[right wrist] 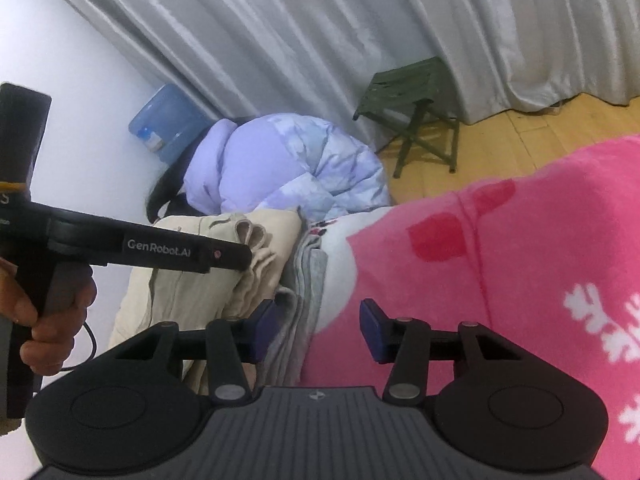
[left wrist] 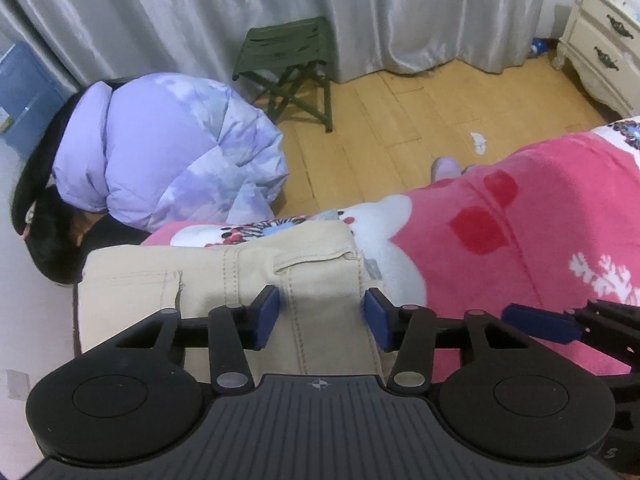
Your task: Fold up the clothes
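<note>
Folded beige trousers (left wrist: 240,276) lie at the left end of a pink blanket (left wrist: 520,240). My left gripper (left wrist: 322,316) is open just over them, its blue pads (left wrist: 270,312) either side of a stitched seam and not pressing. The right wrist view shows the same trousers (right wrist: 180,296) stacked on a folded grey garment (right wrist: 310,276), with the left tool's black body (right wrist: 160,248) reaching over them, held by a hand (right wrist: 52,312). My right gripper (right wrist: 318,322) is open above the grey garment's edge and the blanket (right wrist: 520,260), holding nothing.
A lilac puffer jacket (left wrist: 160,152) is heaped beyond the trousers by the wall. A green folding stool (left wrist: 292,60) stands before grey curtains on the wood floor. A blue water bottle (right wrist: 164,120), a cream nightstand (left wrist: 600,40) and a slipper (left wrist: 444,168) are nearby.
</note>
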Demonstrator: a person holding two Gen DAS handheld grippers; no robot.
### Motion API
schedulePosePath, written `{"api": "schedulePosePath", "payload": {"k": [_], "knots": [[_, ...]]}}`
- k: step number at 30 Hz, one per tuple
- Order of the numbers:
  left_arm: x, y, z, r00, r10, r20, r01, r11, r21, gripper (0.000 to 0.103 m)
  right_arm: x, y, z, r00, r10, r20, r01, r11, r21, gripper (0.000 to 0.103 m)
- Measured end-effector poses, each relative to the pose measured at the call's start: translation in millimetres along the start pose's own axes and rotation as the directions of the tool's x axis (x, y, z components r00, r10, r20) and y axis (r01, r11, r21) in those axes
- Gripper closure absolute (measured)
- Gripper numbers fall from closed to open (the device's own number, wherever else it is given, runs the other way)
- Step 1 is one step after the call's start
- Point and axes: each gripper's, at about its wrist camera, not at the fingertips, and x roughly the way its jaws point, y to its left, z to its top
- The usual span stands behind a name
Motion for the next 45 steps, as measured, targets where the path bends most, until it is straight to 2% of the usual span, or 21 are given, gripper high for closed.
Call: {"api": "schedulePosePath", "payload": {"k": [2,3,7,10,13,15,19,22,24,28,32,33,35,37,39,41,45], "knots": [[1,-6,5,1.0,0.005,-0.01,-0.005,1.0,0.021,0.034,3,0,-1,1.0,0.009,-0.005,-0.009,1.0,-0.009,0.053],[4,-9,6,1.0,0.015,-0.006,-0.015,0.999,0.031,0.033,4,0,-2,1.0,0.011,-0.008,-0.011,1.0,-0.01,0.053],[17,-9,7,0.999,0.037,-0.014,-0.037,0.999,-0.006,0.044,6,-1,-8,1.0,0.006,-0.013,-0.006,1.0,0.007,0.053],[11,8,4,1.0,-0.012,0.02,0.014,0.992,-0.124,0.051,4,-5,-10,1.0,0.009,-0.016,-0.009,1.0,0.015,0.053],[9,29,-1,0.996,-0.087,0.03,0.092,0.966,-0.24,0.048,5,-6,-11,1.0,0.009,-0.02,-0.008,1.0,0.013,0.053],[14,33,1,0.995,-0.099,0.02,0.101,0.963,-0.25,0.045,6,-6,-10,1.0,0.006,-0.018,-0.006,1.0,0.018,0.053],[18,11,4,0.999,-0.027,0.024,0.03,0.991,-0.131,0.047,9,-3,-11,1.0,-0.005,-0.017,0.006,1.0,0.018,0.053],[14,18,-2,0.997,-0.047,0.053,0.057,0.978,-0.201,0.055,7,-2,-12,1.0,-0.012,-0.022,0.012,1.0,0.025,0.053],[11,34,-6,0.992,-0.103,0.077,0.121,0.952,-0.282,0.057,6,-1,-14,1.0,-0.011,-0.025,0.012,0.999,0.03,0.053],[16,64,-12,0.973,-0.21,0.1,0.232,0.876,-0.423,0.056,6,1,-16,0.999,-0.012,-0.032,0.013,0.999,0.035,0.053],[25,83,-12,0.954,-0.277,0.118,0.294,0.772,-0.564,0.051,5,3,-18,0.999,-0.013,-0.031,0.014,0.999,0.044,0.053],[25,83,-10,0.953,-0.281,0.114,0.295,0.767,-0.57,0.051,4,3,-18,0.999,-0.014,-0.029,0.015,0.999,0.048,0.053],[23,77,-5,0.957,-0.273,0.099,0.283,0.796,-0.535,0.047,3,4,-19,0.999,-0.016,-0.028,0.017,0.999,0.051,0.052],[21,63,2,0.972,-0.231,0.054,0.229,0.856,-0.464,0.045,2,5,-20,0.999,-0.018,-0.027,0.02,0.998,0.052,0.052],[20,41,9,0.99,-0.143,0.016,0.139,0.918,-0.372,0.044,0,6,-20,1.0,-0.018,-0.025,0.019,0.998,0.052,0.052],[22,24,11,0.998,-0.07,-0.007,0.064,0.942,-0.331,0.043,-1,6,-20,1.0,-0.017,-0.017,0.017,0.998,0.057,0.052],[29,1,10,0.998,0.063,-0.021,-0.066,0.96,-0.274,0.043,-7,7,-20,1.0,-0.017,-0.007,0.018,0.998,0.067,0.052]]}}
